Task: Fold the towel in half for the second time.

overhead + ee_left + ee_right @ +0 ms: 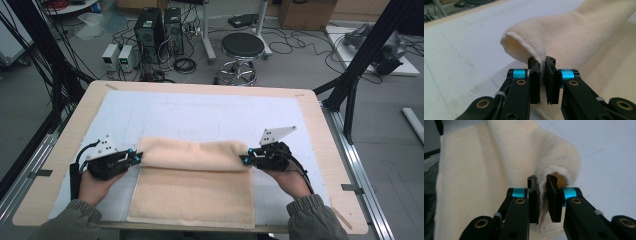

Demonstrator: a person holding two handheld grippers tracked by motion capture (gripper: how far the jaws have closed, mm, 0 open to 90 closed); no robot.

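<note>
left hand-held gripper (pixel 137 159): black two-jaw tool with blue collars, at the left end of the fold; jaws pinched tight on the towel's lifted edge, cloth squeezed between the pads in the left gripper view (pixel 543 75).

towel: cream, fluffy terry cloth towel (pixel 192 187) on the pale blue mat (pixel 200 112) covering the wooden tabletop (pixel 327 150). Its far part is turned over toward the person, forming a raised, rounded fold (pixel 192 154); the near part lies flat, reaching almost to the tabletop's front edge.

long axis: the fold runs left to right across the tabletop, straight from one hand-held gripper to the other. Each one points inward along that line, at its own end.

right hand-held gripper (pixel 245 159): same build, at the right end of the fold; jaws clamped on the towel's edge, with the cloth bulging round the pads in the right gripper view (pixel 544 195).

nearness: neither hand is nearer; both stand level with the fold, about equally far from the front edge.

judgement: fold roughly half carried over. The next move likely turns on both ends travelling toward the person together, keeping the fold line parallel to the near hem (pixel 190 220); one hand leading would skew it.
</note>
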